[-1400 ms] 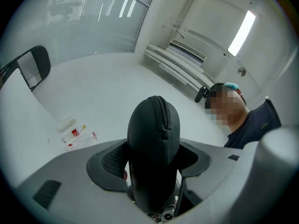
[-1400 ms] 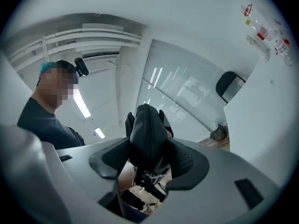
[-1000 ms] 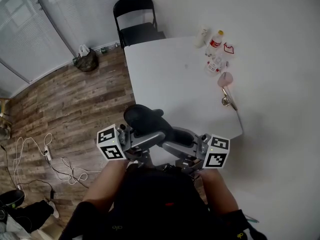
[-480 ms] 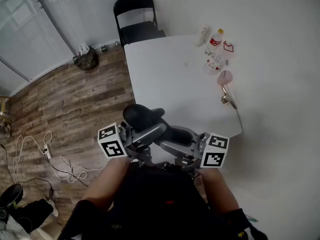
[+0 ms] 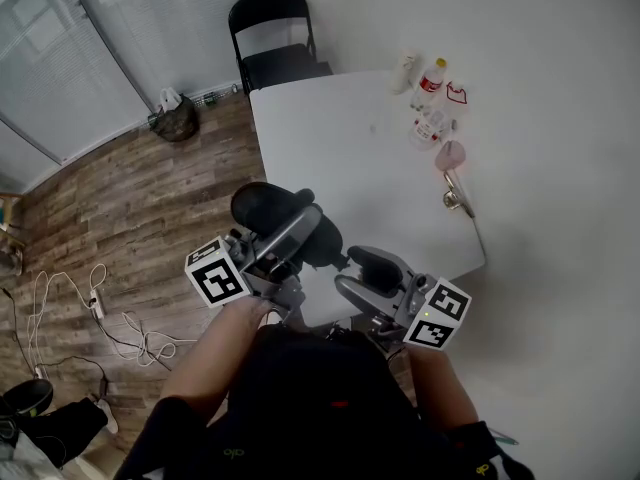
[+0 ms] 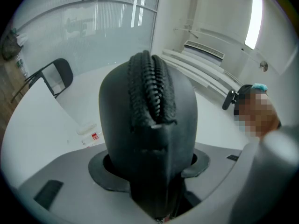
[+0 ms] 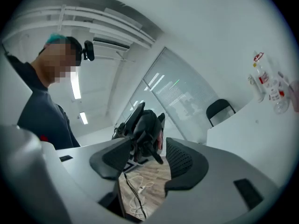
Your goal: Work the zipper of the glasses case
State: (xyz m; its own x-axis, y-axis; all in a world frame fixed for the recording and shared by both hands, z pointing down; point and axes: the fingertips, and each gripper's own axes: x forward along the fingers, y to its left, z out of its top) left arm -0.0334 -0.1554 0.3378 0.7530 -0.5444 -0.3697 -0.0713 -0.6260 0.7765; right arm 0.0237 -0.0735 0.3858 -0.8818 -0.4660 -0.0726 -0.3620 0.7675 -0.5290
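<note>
The black glasses case hangs in the air over the table's near left corner, gripped by my left gripper, whose jaws are closing on its lower end. In the left gripper view the case stands upright between the jaws and fills the gap, its zipper running up the middle towards the top. My right gripper is open a short way to the right of the case, touching nothing. Through its empty gap I see the floor, and the case lies beyond.
A white table stretches ahead, with bottles and a pink object along its right edge by the wall. A black chair stands at its far end. Cables lie on the wooden floor at left.
The left gripper has lifted the case up and to the left. The right gripper has come off the case, dropped lower right, and now stands apart from it.
</note>
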